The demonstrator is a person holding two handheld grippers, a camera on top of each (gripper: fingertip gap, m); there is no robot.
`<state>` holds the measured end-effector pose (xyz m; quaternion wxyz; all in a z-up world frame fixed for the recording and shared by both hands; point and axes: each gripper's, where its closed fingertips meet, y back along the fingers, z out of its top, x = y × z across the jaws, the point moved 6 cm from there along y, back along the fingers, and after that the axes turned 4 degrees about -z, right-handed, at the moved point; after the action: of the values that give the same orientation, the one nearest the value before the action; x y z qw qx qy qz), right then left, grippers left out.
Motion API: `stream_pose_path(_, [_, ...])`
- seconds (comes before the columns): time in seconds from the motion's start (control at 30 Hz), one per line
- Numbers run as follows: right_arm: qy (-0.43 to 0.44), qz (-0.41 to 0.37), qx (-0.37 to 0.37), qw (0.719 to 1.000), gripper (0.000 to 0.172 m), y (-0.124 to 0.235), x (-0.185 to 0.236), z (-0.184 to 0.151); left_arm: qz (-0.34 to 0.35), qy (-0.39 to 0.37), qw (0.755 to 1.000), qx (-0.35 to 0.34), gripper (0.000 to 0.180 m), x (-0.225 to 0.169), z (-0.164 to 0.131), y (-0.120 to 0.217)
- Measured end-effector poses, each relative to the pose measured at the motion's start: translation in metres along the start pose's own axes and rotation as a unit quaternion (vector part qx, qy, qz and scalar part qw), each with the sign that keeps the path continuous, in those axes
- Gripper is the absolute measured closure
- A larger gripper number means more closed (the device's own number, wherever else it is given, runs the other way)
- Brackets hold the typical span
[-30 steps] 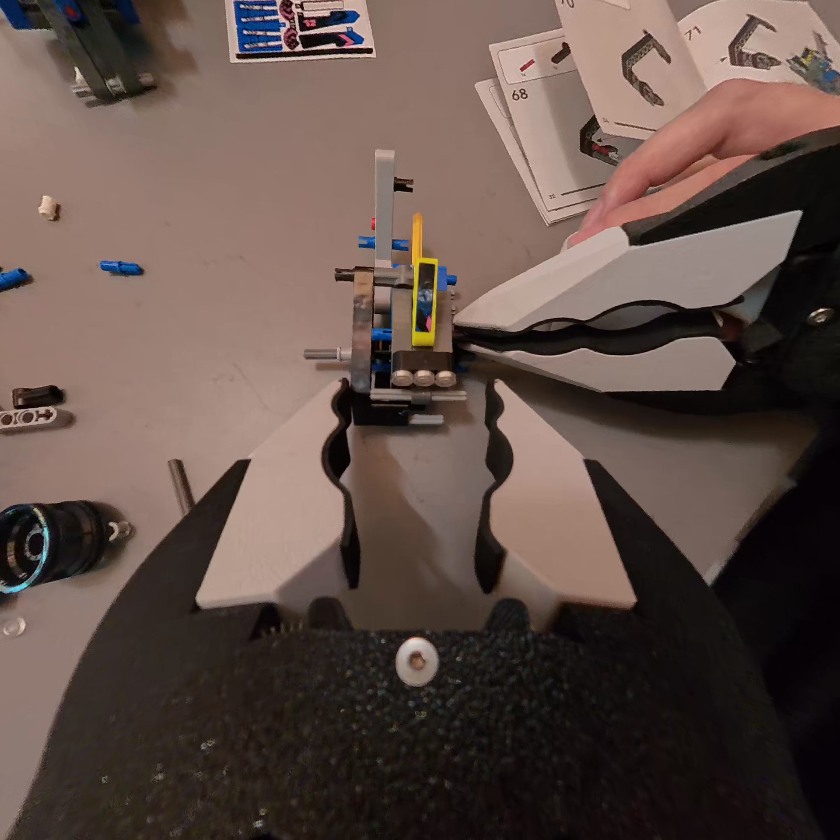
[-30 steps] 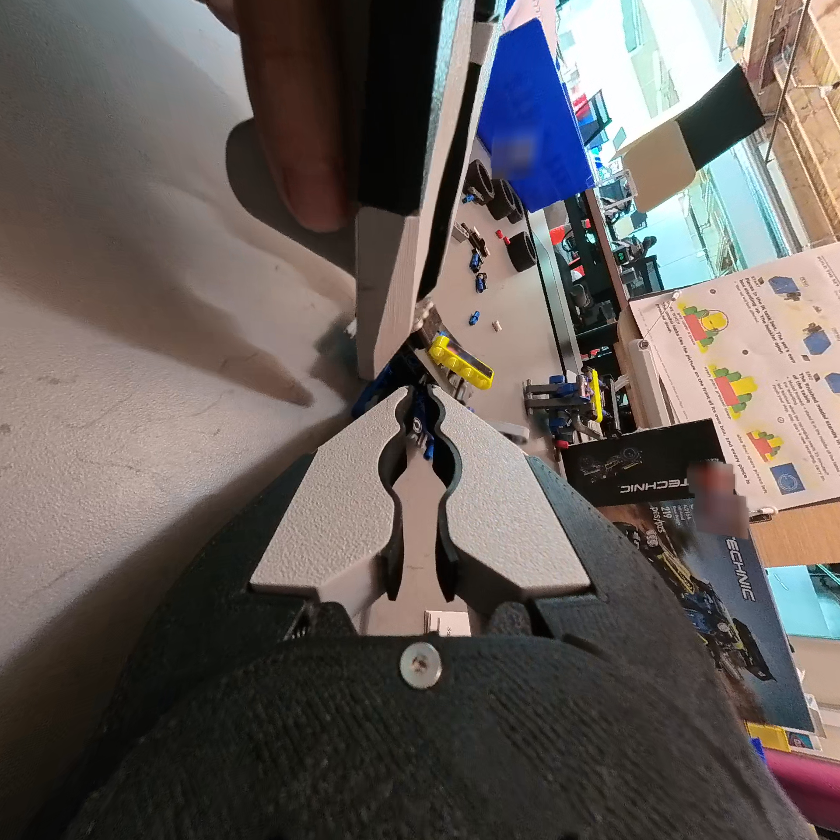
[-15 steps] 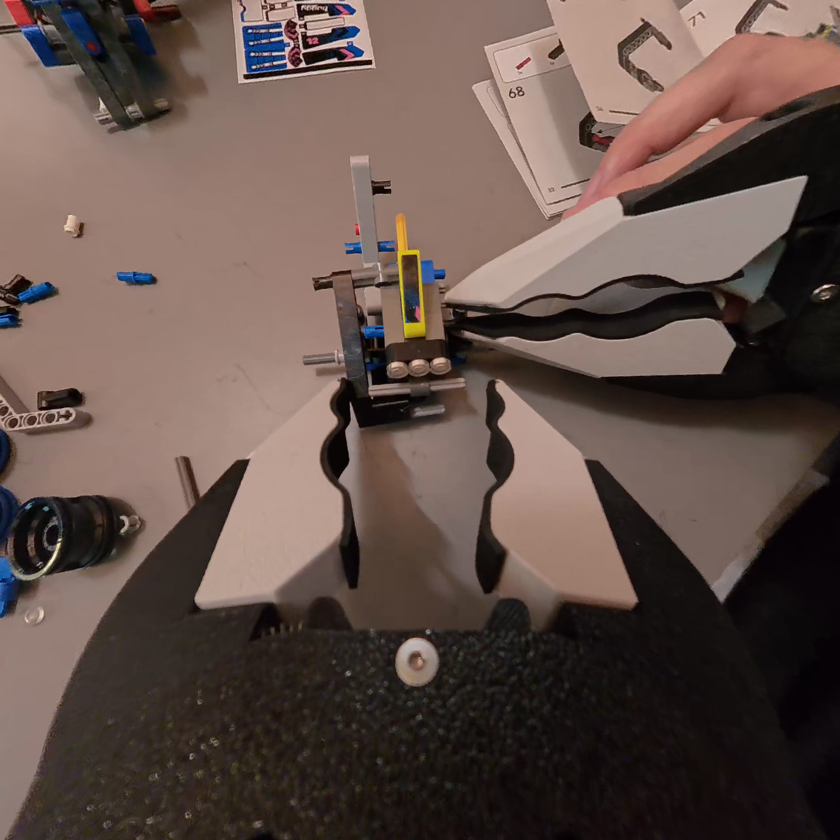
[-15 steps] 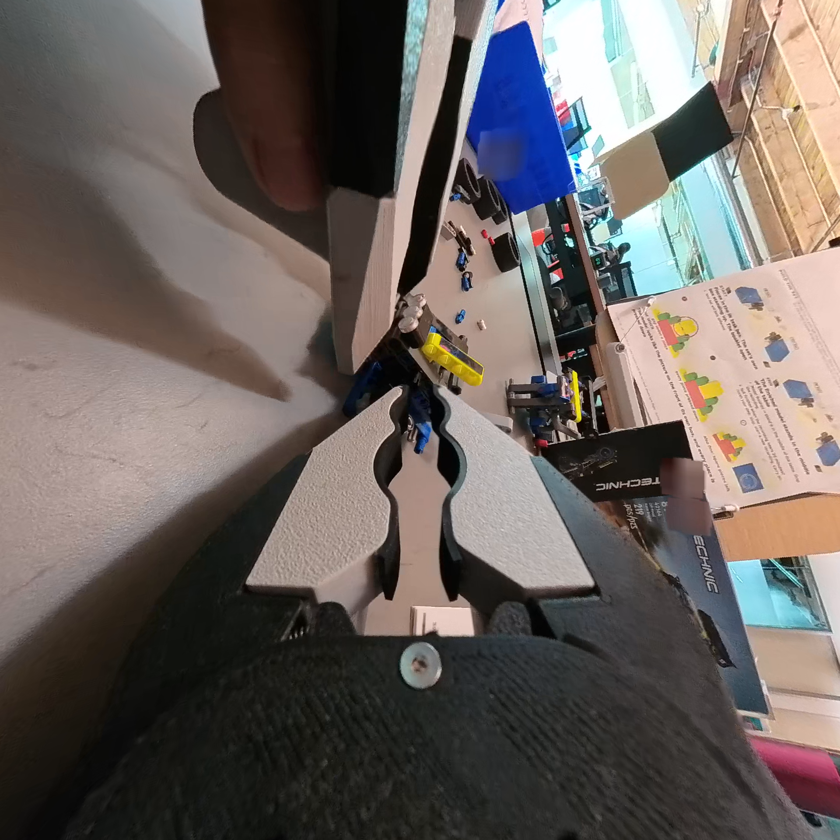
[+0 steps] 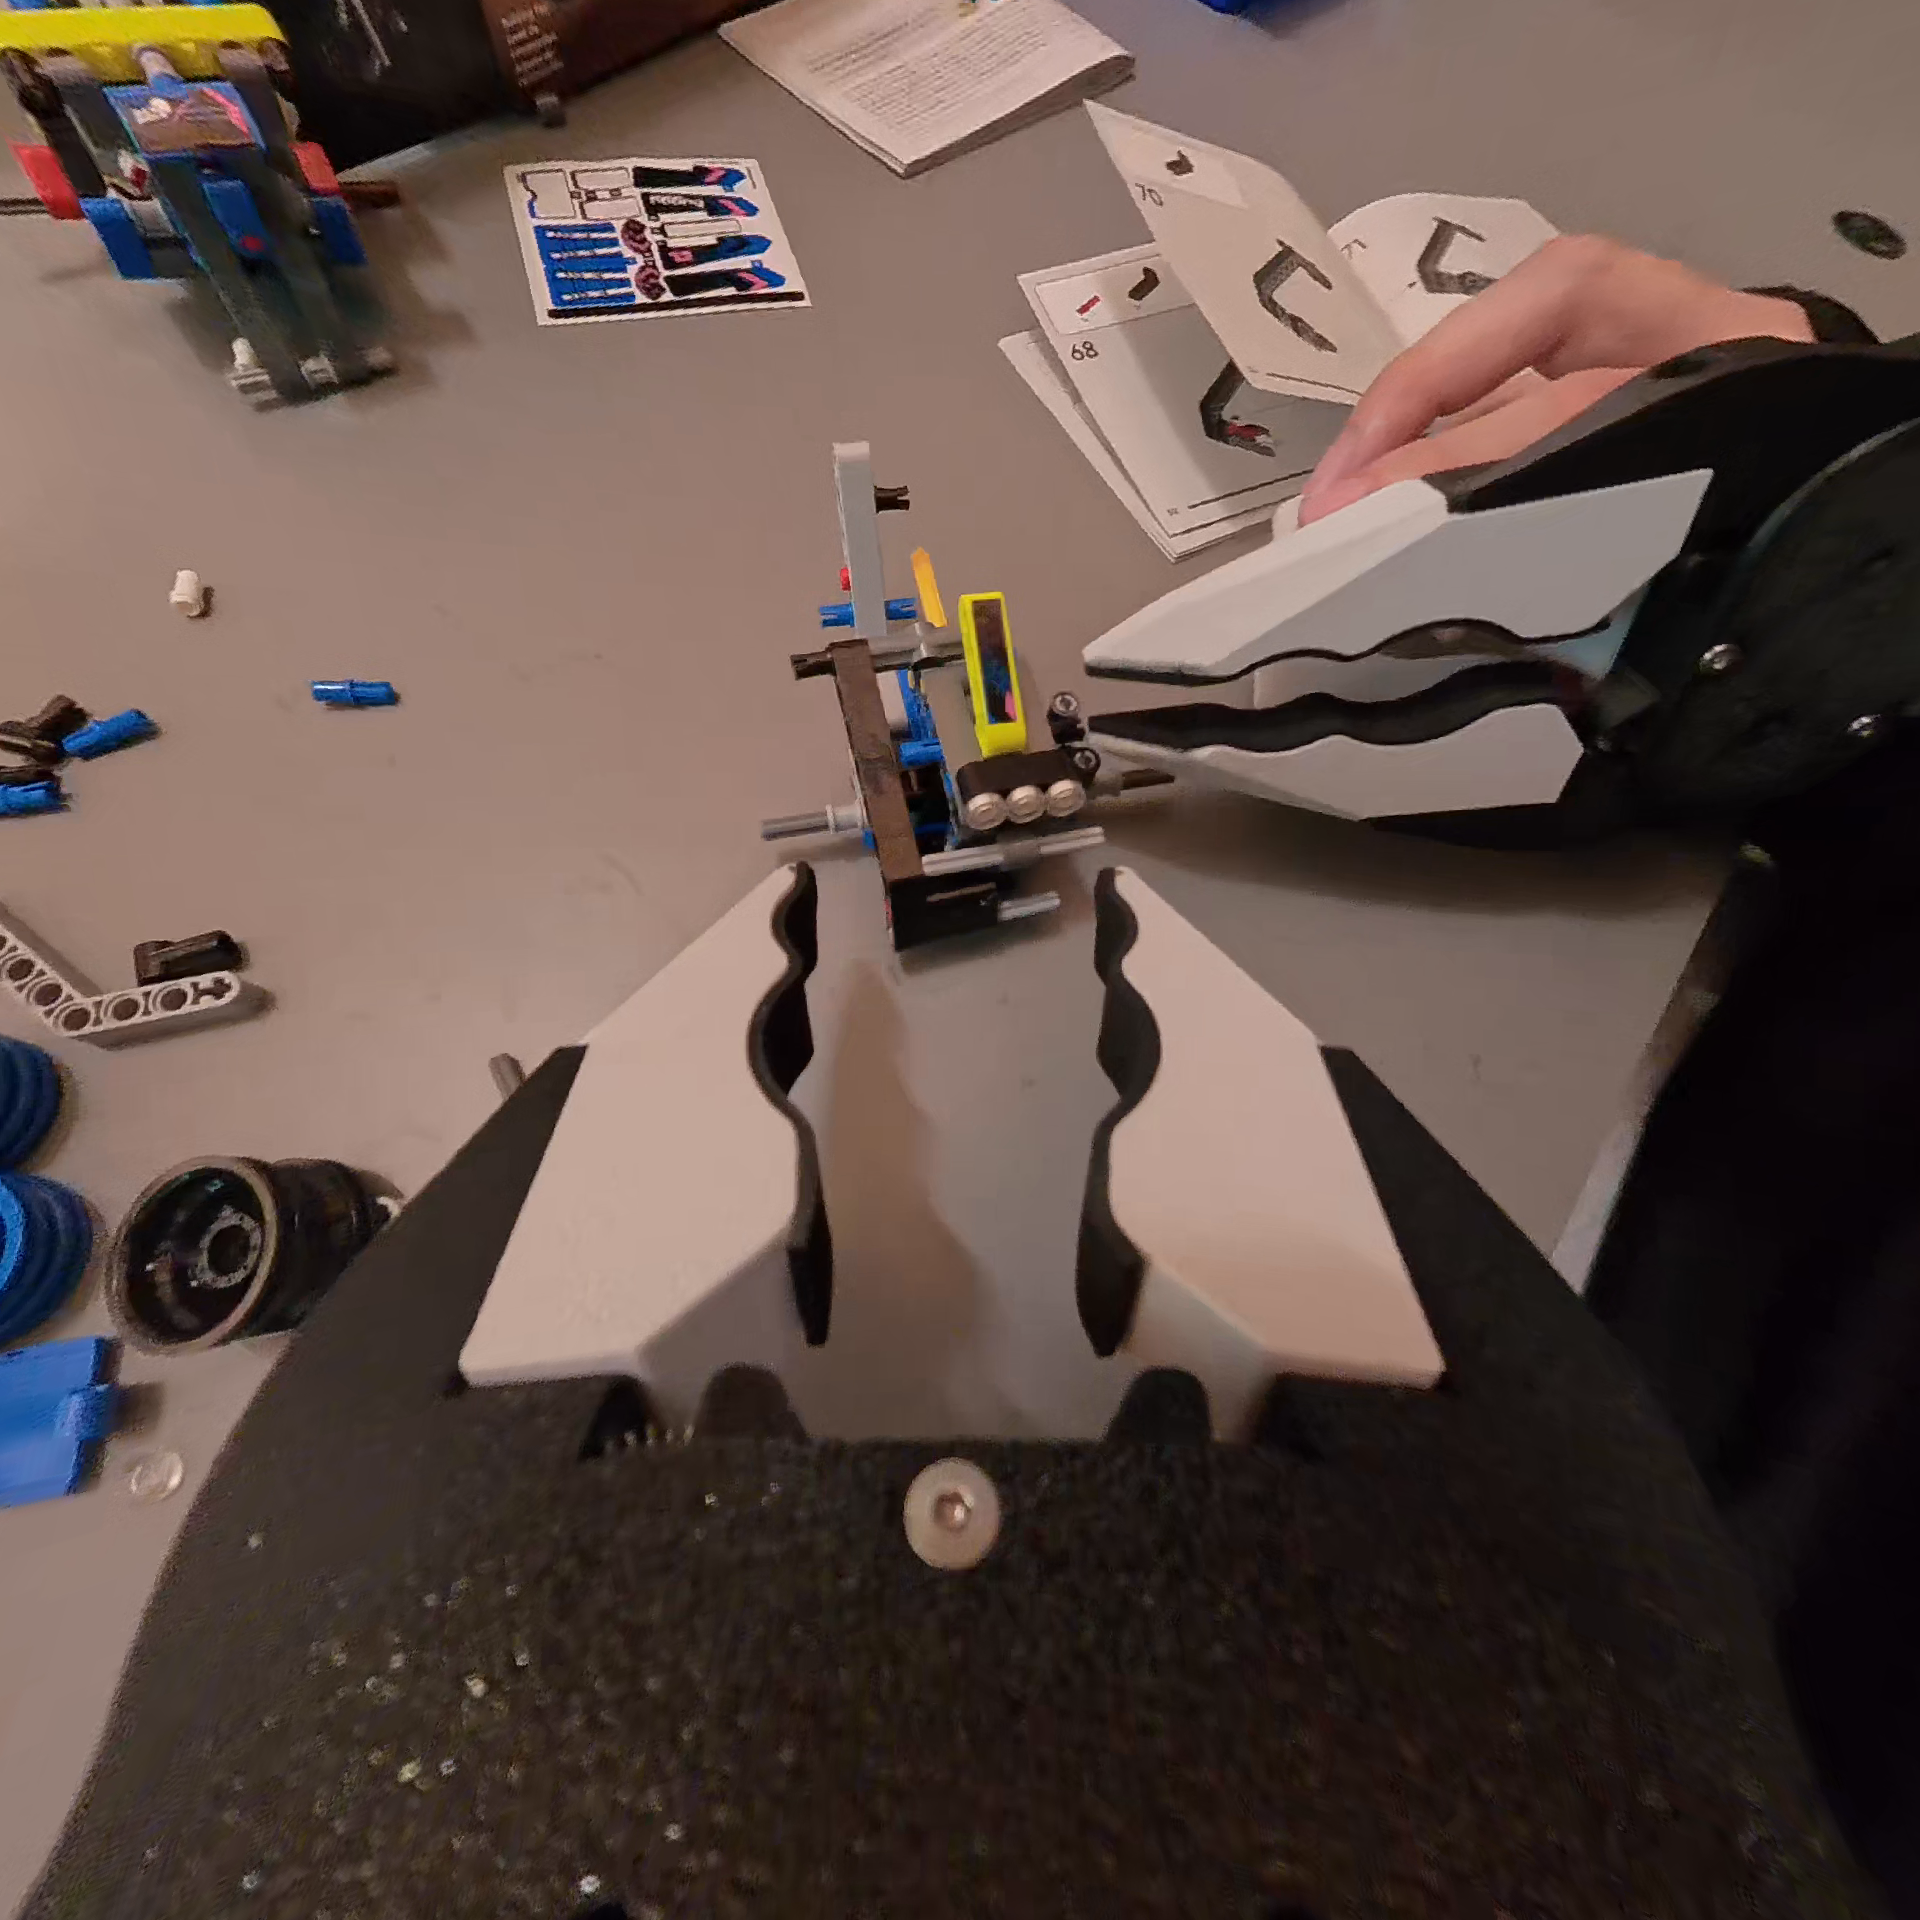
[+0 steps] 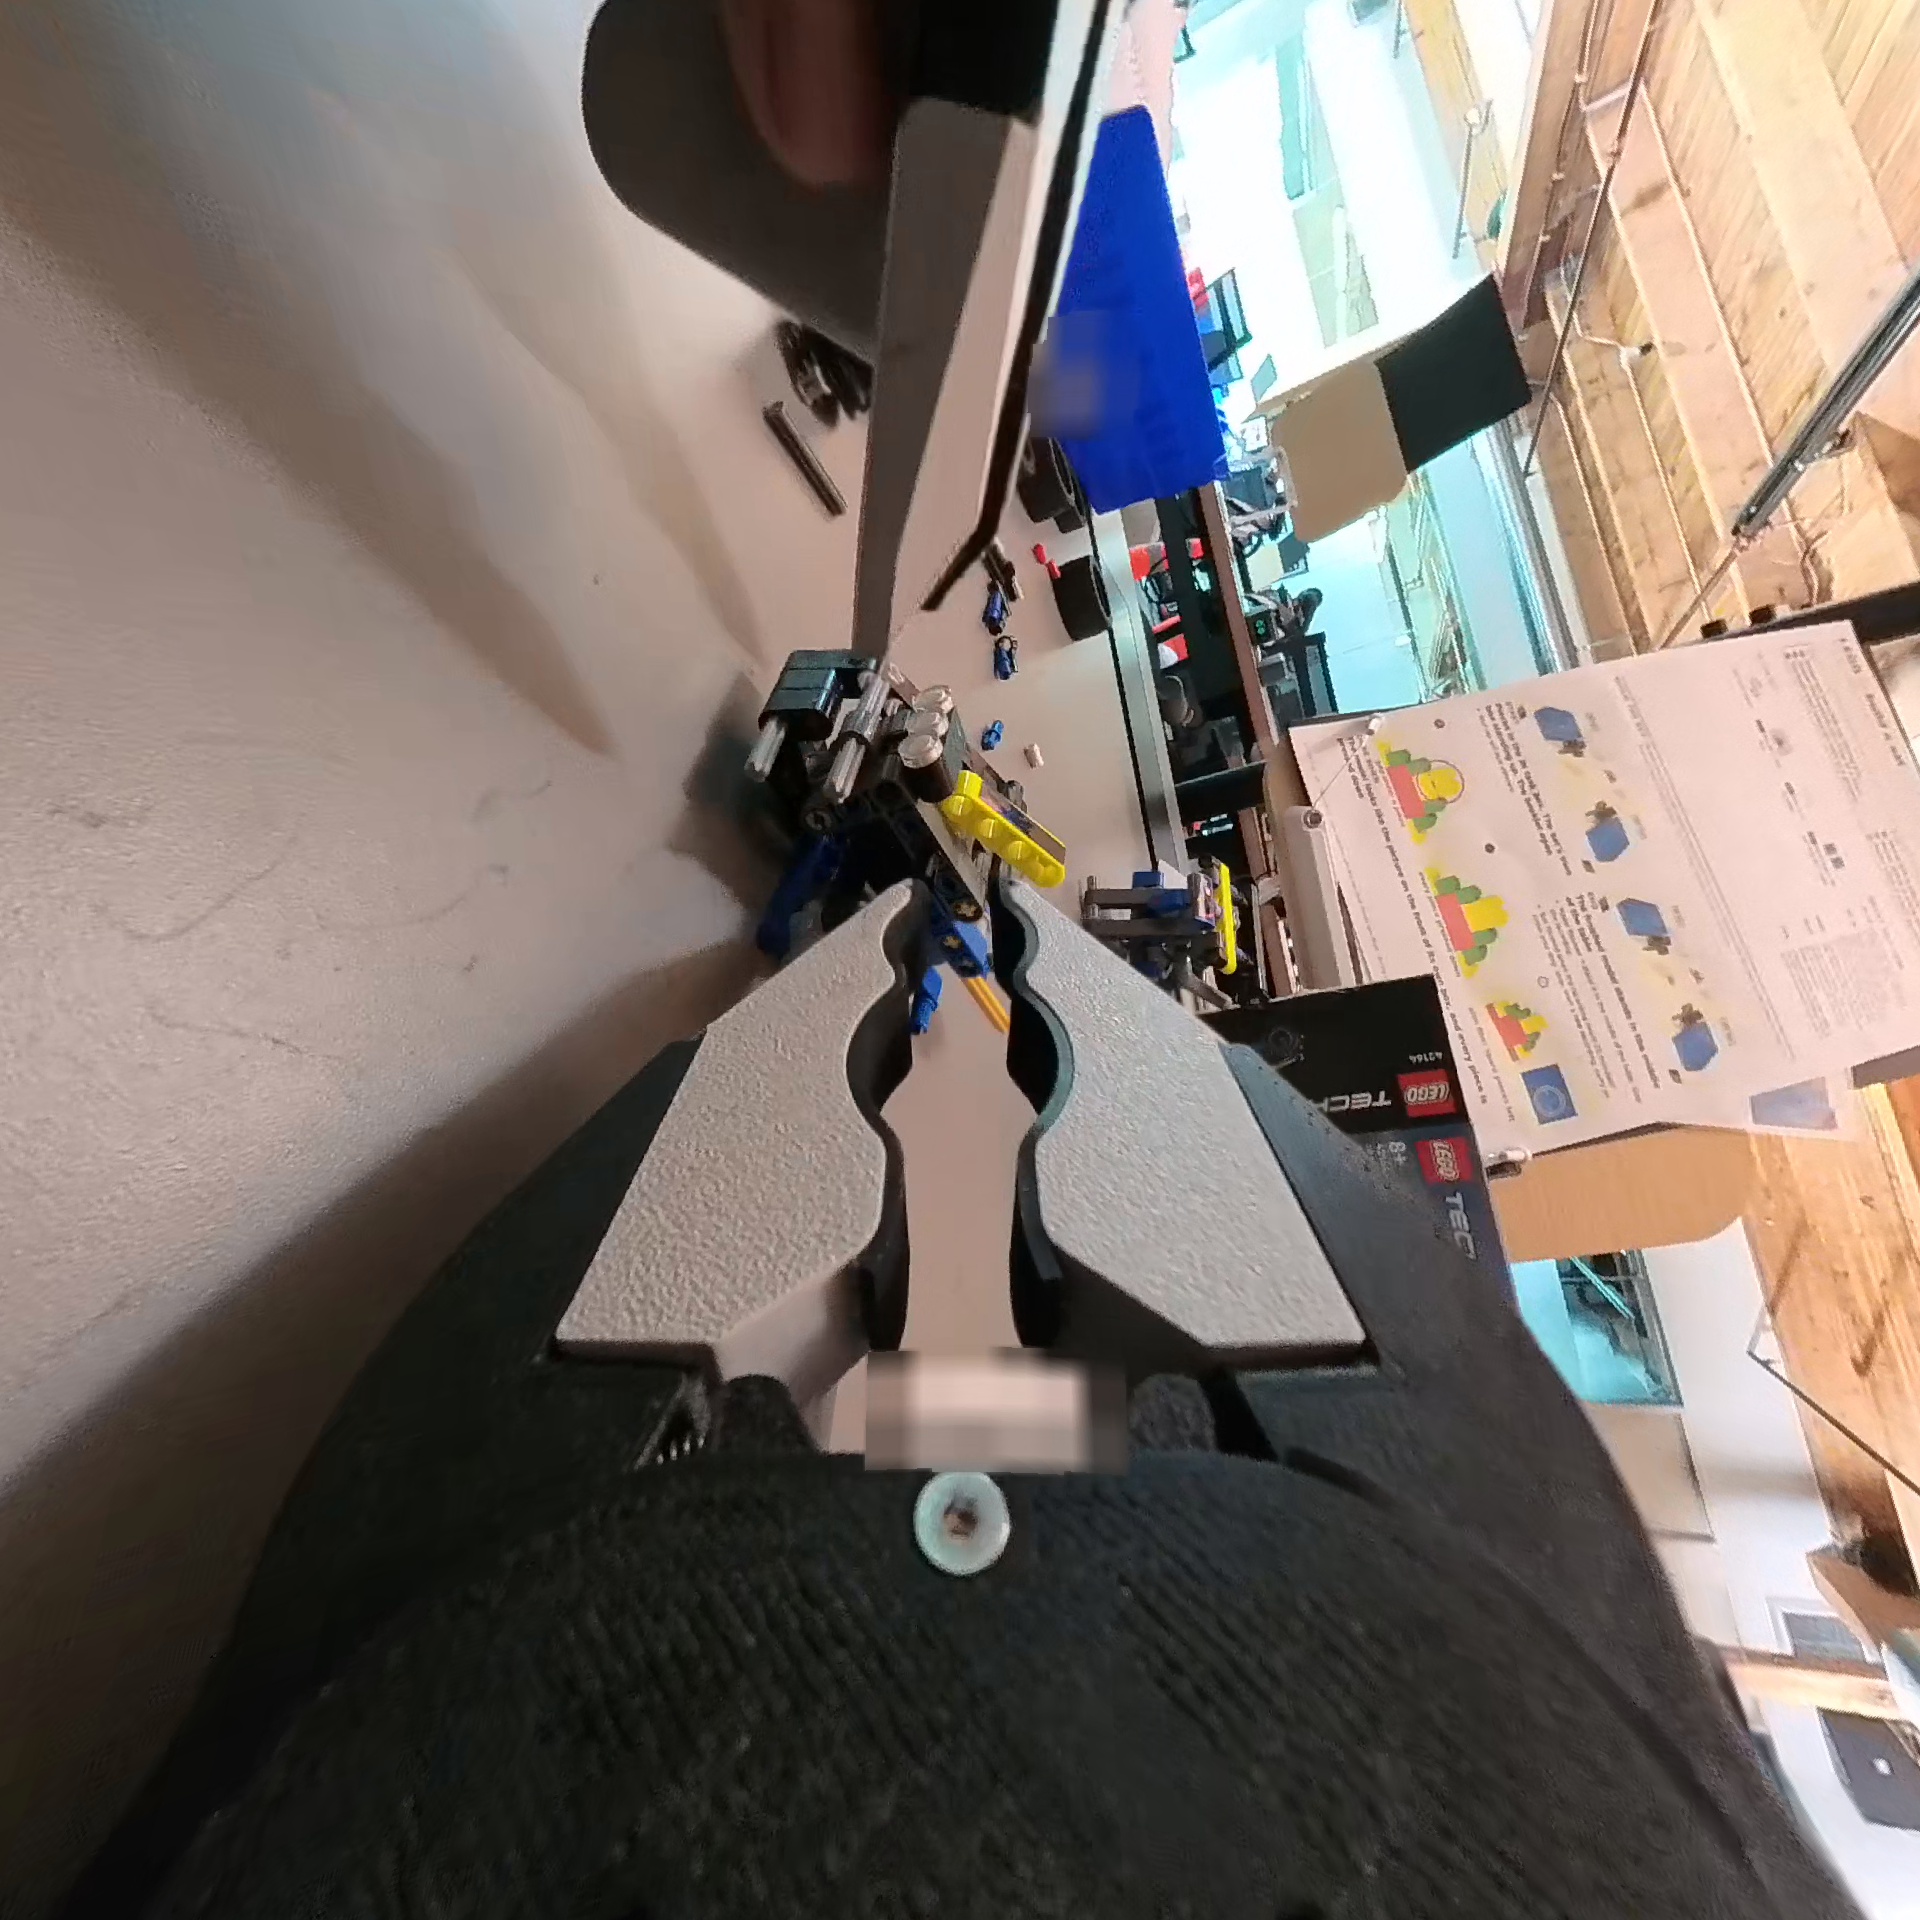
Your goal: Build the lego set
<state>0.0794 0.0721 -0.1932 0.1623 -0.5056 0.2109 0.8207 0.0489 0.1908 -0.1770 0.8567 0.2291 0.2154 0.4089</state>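
So, left wrist view: left gripper (image 5: 945,883) is spread wide, nothing clamped. The small brick assembly (image 5: 940,769) stands on the grey table (image 5: 520,520) just ahead of the fingertips; its black base sits at the mouth of the gap, clear of both pads. The right gripper (image 5: 1086,696) comes in from the right of the assembly, parted a little, tips at its black connector end, and no clamp on it can be made out from here. A hand (image 5: 1475,374) rests on its upper finger.

Risk: the assembly is tall, narrow and unheld. A sideways nudge from the right tips would likely topple or skid it, and the protruding grey axles could snag a pad.

Left of the fingers: blue pin (image 5: 353,691), grey angled beam (image 5: 114,1003), black wheel (image 5: 223,1252). Beyond: sticker sheet (image 5: 665,239), open instruction booklet (image 5: 1226,343), a larger blue build (image 5: 197,197).

Right wrist view: fingers slightly apart, the assembly (image 6: 904,790) right at the tips. Blue parts and an orange piece show in the gap; contact unclear, no grip evident. The left gripper's finger (image 6: 935,343) looms just beyond, so the lanes cross. A box (image 6: 1382,1049) and a printed sheet (image 6: 1621,873) sit to the right.
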Motion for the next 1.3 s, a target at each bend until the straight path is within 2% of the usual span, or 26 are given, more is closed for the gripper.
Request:
stream_pose_path(0.13, [0.003, -0.004, 0.01, 1.0, 0.163, 0.0, 0.003, -0.001, -0.017, 0.025, 0.999, -0.016, 0.135, 0.012, -0.003, 0.002])
stream_pose_path(0.37, [-0.015, -0.002, 0.004, 1.0, 0.164, -0.001, 0.003, -0.006, -0.015, 0.021, 0.999, -0.041, 0.144, 0.021, 0.0, 0.002])
stream_pose_path(0.67, [-0.028, -0.007, 0.004, 1.0, 0.166, -0.001, 0.0, -0.01, -0.03, -0.009, 0.999, -0.023, 0.152, 0.023, 0.003, -0.002])
stream_pose_path(1.0, [-0.041, -0.006, 0.003, 0.999, 0.168, 0.0, -0.002, -0.014, -0.06, 0.02, 0.998, -0.019, 0.154, 0.029, 0.0, -0.004])
stream_pose_path(1.3, [-0.048, -0.008, 0.004, 0.999, 0.17, 0.0, -0.004, -0.017, -0.049, 0.01, 0.999, -0.008, 0.154, 0.027, -0.002, -0.004])
